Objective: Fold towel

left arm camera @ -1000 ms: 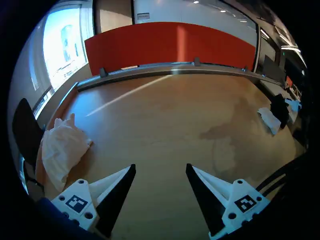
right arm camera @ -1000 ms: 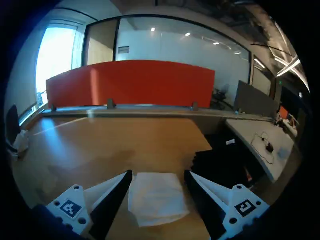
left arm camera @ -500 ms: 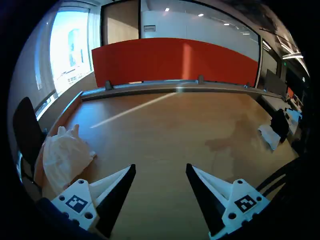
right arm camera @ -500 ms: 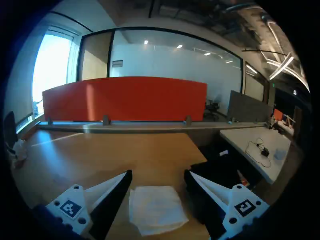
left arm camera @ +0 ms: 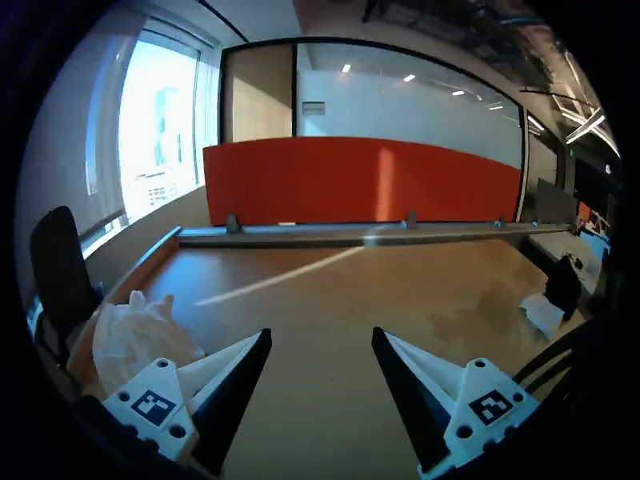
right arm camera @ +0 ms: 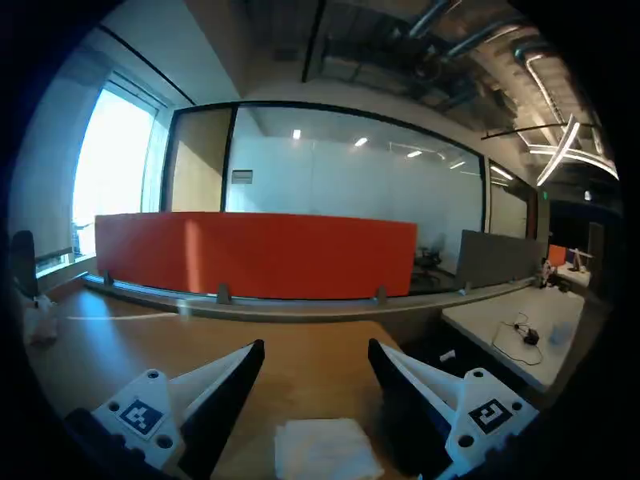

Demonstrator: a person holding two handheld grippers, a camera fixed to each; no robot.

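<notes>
Office; orange desk divider (left arm camera: 360,180); glass partition wall (right arm camera: 352,196).

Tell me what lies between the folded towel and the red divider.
Bare wooden desk, seen in the right gripper view, from towel to divider.

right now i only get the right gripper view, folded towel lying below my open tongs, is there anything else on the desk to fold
observer: yes, a crumpled white towel lies heaped on the wooden desk, near its edge.
operator: do the left tongs have it
observer: no, the left tongs are open with only bare desk between them; the heap sits beyond one finger, off to the side.
</notes>
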